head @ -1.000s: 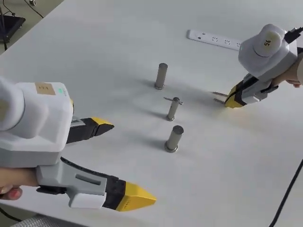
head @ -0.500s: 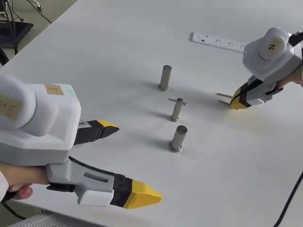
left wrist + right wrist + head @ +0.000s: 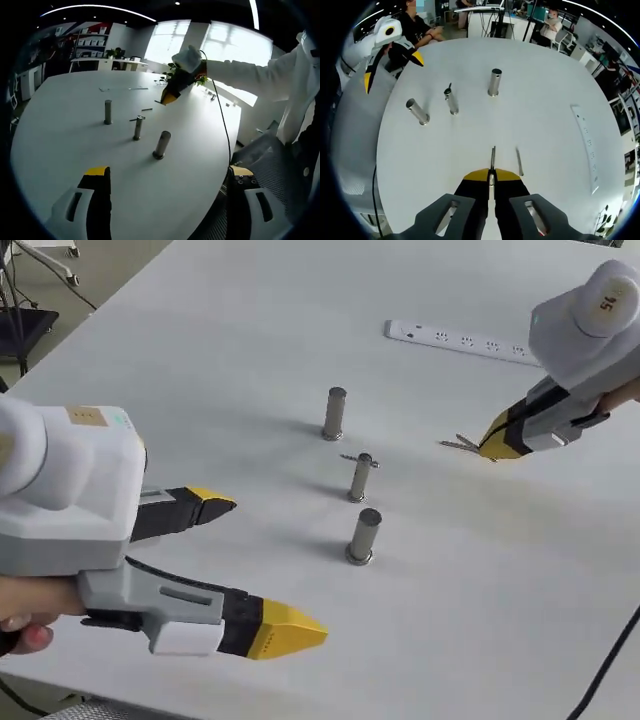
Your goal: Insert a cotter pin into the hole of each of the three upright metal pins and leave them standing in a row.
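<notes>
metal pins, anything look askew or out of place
Nothing askew: the three metal pins stand upright in a row. Only the middle pin carries a cotter pin. A loose cotter pin lies by the right gripper, shut on a second cotter pin.

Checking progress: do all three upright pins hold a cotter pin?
No, just the middle pin carries a cotter pin; the near pin and far pin stand bare.

A round yellowish sticker (image 3: 608,302) atop the white right hand-held gripper (image 3: 492,448) reads roughly "54", though the second digit is unclear.
</notes>
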Tool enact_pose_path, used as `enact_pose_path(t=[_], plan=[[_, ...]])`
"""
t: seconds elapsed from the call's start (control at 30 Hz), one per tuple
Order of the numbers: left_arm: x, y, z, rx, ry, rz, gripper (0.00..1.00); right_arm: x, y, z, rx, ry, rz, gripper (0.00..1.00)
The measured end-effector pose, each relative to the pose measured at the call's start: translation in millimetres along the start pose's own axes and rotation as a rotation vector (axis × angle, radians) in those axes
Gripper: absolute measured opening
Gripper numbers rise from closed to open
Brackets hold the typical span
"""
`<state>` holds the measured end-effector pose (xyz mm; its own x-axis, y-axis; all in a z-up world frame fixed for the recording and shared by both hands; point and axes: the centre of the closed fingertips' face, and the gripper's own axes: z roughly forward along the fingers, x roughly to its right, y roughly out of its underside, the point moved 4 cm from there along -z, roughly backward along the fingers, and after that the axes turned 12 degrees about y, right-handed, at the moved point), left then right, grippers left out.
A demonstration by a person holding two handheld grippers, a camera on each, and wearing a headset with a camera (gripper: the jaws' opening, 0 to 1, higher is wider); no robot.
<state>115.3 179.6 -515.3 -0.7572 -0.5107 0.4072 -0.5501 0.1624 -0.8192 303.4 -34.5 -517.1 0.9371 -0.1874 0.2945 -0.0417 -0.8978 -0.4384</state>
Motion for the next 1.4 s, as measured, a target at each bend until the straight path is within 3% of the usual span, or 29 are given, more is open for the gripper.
enact_pose_path(t=[0.07, 0.27, 0.37, 0.5, 0.6, 0.73, 0.8, 1.03, 1.17, 1.33, 1.4], plan=[[-1.1, -1.4, -1.3, 0.008, -0.005, 0.001, 0.96, -2.6, -3.1, -6.8, 0.036, 0.002, 0.024, 0.00], [-4.5, -4.1, -1.9, 0.016, -0.013, -0.004, 0.95, -17.7, -12.7, -30.3, 0.097, 0.025, 0.002, 0.00], [-5.1, -6.4, -0.1, 0.016, -0.011, -0.002, 0.92, -30.6, -20.1, -40.3, 0.148, 0.026, -0.013, 0.00], [-5.1, -12.4, 4.0, 0.033, -0.002, -0.005, 0.89, -40.3, -27.0, -46.9, 0.178, 0.037, -0.007, 0.00], [-4.5, -16.9, 7.4, 0.046, 0.006, -0.002, 0.88, -56.9, -35.9, -55.2, 0.220, 0.030, 0.003, 0.00], [-2.7, -22.4, 13.8, 0.056, 0.032, -0.015, 0.84, -70.0, -45.2, -57.5, 0.251, 0.029, -0.020, 0.00], [0.3, -25.3, 17.9, 0.071, 0.054, -0.070, 0.77, -75.4, -49.1, -58.1, 0.265, 0.024, -0.026, 0.00], [4.5, -36.8, 29.1, 0.097, 0.086, -0.103, 0.65, -83.0, -62.7, -59.1, 0.329, 0.088, -0.024, 0.00], [7.6, -43.5, 33.9, 0.119, 0.112, -0.135, 0.59, -91.6, -66.3, -58.7, 0.351, 0.108, -0.063, 0.00], [9.1, -56.1, 39.8, 0.175, 0.135, -0.195, 0.49, -101.5, -69.1, -55.9, 0.381, 0.130, -0.104, 0.00], [10.2, -59.4, 41.5, 0.188, 0.144, -0.211, 0.46, -103.3, -68.9, -54.1, 0.372, 0.148, -0.145, 0.00]])
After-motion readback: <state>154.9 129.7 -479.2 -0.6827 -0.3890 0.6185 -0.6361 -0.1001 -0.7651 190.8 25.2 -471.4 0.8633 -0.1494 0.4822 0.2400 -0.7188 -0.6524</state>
